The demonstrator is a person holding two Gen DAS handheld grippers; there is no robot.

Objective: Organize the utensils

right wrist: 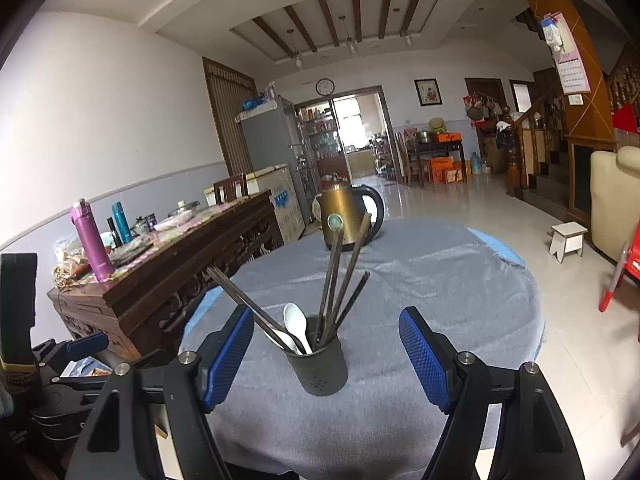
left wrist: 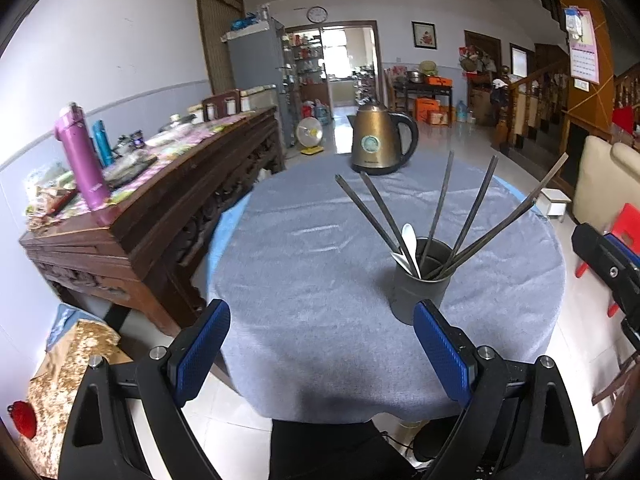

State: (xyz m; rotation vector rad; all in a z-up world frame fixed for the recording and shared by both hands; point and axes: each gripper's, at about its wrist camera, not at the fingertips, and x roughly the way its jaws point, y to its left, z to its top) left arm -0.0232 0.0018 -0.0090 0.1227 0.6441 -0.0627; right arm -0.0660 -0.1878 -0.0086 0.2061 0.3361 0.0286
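Right wrist: our claws, right (right wrist: 326, 354) and left (left wrist: 322, 350), both spread, empty. Cup (right wrist: 318, 370) before kettle (right wrist: 350, 216) on surface (right wrist: 440, 280); chopsticks (right wrist: 340, 284) stiff, light, slippery. We'd pinch mid-shaft.

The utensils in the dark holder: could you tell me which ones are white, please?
The two spoons are white; the chopsticks standing with them in the utensil holder are dark.

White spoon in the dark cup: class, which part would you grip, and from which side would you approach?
Grip the white spoon by its bowl, which sticks up above the rim of the dark cup; the handle is buried inside. Come from above on its left, since the chopsticks fan out closely behind it. The open right gripper probably suits best.
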